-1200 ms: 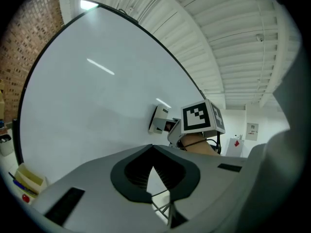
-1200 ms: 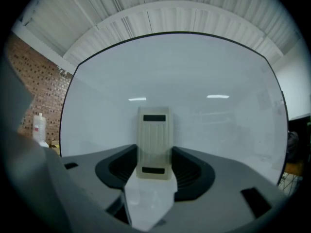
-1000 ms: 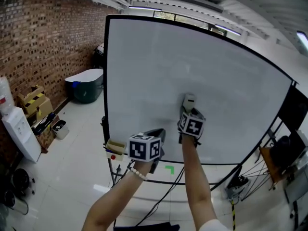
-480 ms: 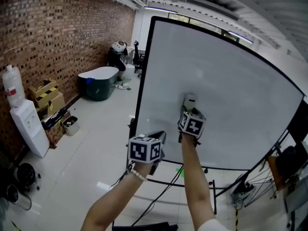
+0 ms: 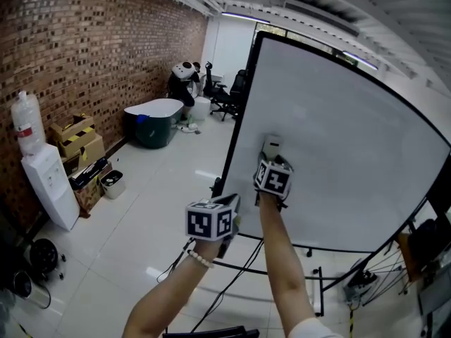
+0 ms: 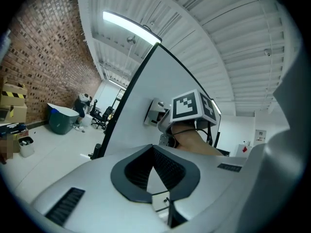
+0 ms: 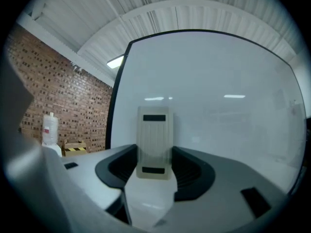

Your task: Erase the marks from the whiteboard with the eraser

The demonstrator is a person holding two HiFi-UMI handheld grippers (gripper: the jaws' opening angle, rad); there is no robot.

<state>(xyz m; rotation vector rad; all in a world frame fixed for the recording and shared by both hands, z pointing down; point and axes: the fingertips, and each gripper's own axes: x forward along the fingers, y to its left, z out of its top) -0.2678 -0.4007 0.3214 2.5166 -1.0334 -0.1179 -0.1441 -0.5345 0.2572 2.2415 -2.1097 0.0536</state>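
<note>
One eraser (image 7: 154,142), seemingly between right jaws

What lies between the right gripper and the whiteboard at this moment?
Only the eraser, clamped in the right gripper with its far face toward the whiteboard. The right gripper view shows it plainly.

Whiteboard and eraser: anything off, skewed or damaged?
Nothing stands out. The right gripper holds the eraser upright and square against the whiteboard, whose surface looks clean and undamaged. The left gripper is shut, empty, and off the board.
</note>
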